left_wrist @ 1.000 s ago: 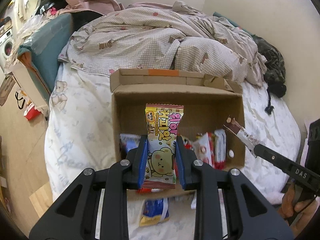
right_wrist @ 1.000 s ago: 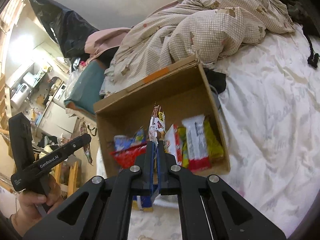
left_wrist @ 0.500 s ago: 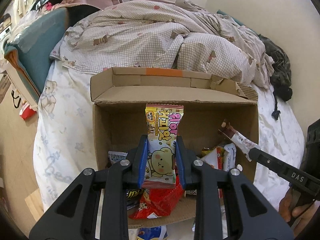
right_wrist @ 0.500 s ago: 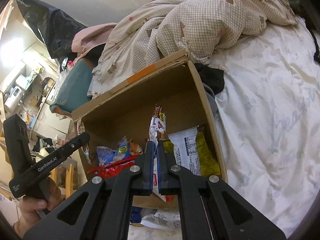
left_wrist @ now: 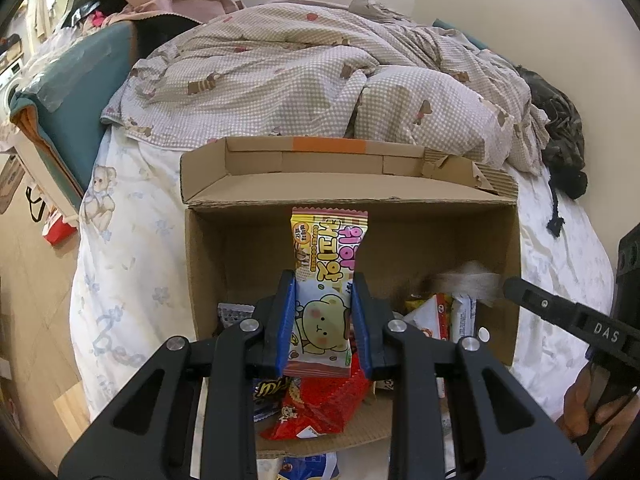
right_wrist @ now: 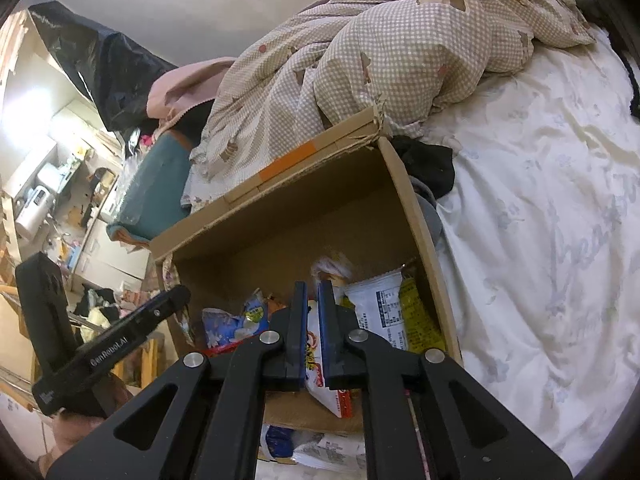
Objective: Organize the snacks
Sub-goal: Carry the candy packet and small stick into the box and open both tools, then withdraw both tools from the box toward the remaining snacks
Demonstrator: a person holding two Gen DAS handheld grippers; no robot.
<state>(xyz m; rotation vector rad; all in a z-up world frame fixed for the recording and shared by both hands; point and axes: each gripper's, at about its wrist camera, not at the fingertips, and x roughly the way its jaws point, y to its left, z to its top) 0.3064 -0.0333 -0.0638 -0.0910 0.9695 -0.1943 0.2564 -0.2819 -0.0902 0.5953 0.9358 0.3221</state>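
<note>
The left gripper [left_wrist: 323,320] holds a yellow and pink snack pack [left_wrist: 324,292] with a bear on it, squeezed between its blue pads, standing up straight over the open cardboard box [left_wrist: 208,264] on the bed [left_wrist: 120,264]. The bottom edge of the pack pokes out just under the pads. In the box, at about 6 o'clock from the pack, lies a red bag [left_wrist: 320,404], partly hidden by the gripper. A few more snacks [left_wrist: 440,316] lean at the box's right side, around 3 o'clock, but the black arms cover most of them. The right gripper [right_wrist: 313,332] has its jaws just starting to open, with only a thin gap between them. No pack is pinched there; a blurry wrapper [right_wrist: 330,268] shows just past the tips, at 12 o'clock, too smeared to tell what it is. In the left view it is a grey smudge at the tip of the right gripper. A white pack [right_wrist: 376,312] and a yellow pack [right_wrist: 418,316] lie at the box's right wall, and a blue bag [right_wrist: 236,324] sits at 9 o'clock. More packs [right_wrist: 316,448] lie on the bed under the box's front edge, mostly cut off. A checked blanket [left_wrist: 300,80] is heaped behind the box.
</note>
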